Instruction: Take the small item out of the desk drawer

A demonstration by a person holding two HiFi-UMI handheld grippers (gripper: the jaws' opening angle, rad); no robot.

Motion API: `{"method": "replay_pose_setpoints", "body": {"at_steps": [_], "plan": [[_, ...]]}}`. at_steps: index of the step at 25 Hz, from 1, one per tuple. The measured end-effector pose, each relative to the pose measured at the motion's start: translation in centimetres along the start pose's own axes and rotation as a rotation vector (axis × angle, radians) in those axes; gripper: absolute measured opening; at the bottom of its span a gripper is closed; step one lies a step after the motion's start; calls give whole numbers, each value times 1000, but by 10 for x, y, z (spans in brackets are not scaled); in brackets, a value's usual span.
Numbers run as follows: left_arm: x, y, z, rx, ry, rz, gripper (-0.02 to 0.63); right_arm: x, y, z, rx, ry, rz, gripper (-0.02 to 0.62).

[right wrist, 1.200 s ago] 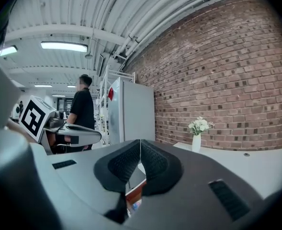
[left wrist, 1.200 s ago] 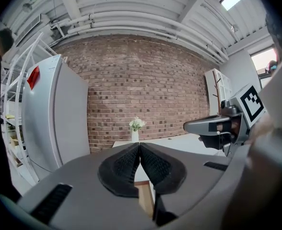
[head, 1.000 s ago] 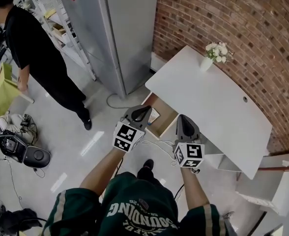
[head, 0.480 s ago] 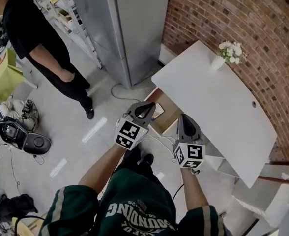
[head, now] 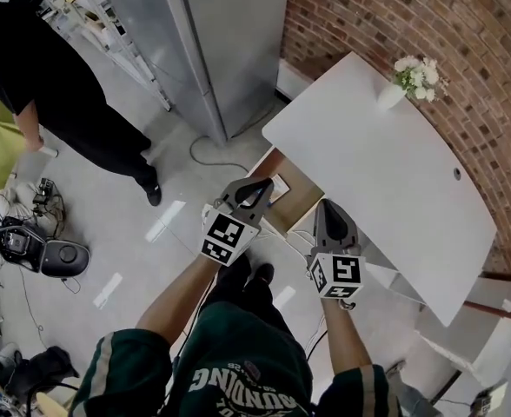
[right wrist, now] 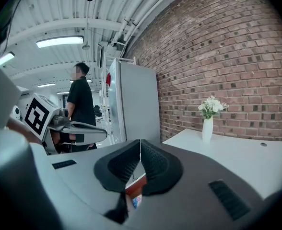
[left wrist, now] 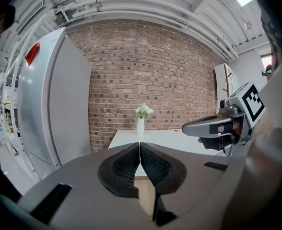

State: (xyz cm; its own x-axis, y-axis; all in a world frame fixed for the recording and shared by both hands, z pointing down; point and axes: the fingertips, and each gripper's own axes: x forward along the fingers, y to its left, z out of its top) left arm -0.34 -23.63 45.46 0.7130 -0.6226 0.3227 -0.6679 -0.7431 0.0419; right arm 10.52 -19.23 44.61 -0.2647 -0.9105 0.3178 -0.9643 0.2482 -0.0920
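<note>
**Shut Grippers Close In on the Open Desk Drawer**

We see the left gripper (head: 257, 189) and the right gripper (head: 328, 211) side by side at the mouth of the open drawer (head: 301, 205). Over the past second our view swings. The bystander in black (head: 38, 76) slides out to 10 o'clock at the frame's edge, and the pair appears to ease a little nearer the drawer.

Neither gripper opens in that time. In each gripper view the ribbed black pads (left wrist: 126, 169) are pressed tip to tip with nothing between them. We judge the approach still under way, and one gripper has to open its jaws before any pick.

The small item (head: 278, 188) lies inside the drawer at its far left end, just at 1 o'clock of the left gripper's tip. It is untouched, and it looks flat, pale and card-like, though it is too small for us to identify.

The drawer shows a warm brown wooden floor under the smooth, matt white desk (head: 386, 181), whose top tapers like a blunt wedge. At 1 o'clock a slim white vase (head: 391, 95) of pale flowers stands before the rough red brick wall (head: 464, 33). A tall grey metal cabinet (head: 229, 42) rises at 11 o'clock. The gripper shells are moulded grey plastic
</note>
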Motion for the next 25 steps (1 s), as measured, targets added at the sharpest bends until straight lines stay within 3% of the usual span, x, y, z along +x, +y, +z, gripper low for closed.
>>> {"method": "replay_pose_setpoints", "body": {"at_steps": [14, 25], "plan": [[39, 7, -34, 1, 65, -65, 17, 25, -14, -22, 34, 39, -43, 25], [65, 6, -90, -7, 154, -99, 17, 40, -11, -65, 59, 106, -47, 25]]}}
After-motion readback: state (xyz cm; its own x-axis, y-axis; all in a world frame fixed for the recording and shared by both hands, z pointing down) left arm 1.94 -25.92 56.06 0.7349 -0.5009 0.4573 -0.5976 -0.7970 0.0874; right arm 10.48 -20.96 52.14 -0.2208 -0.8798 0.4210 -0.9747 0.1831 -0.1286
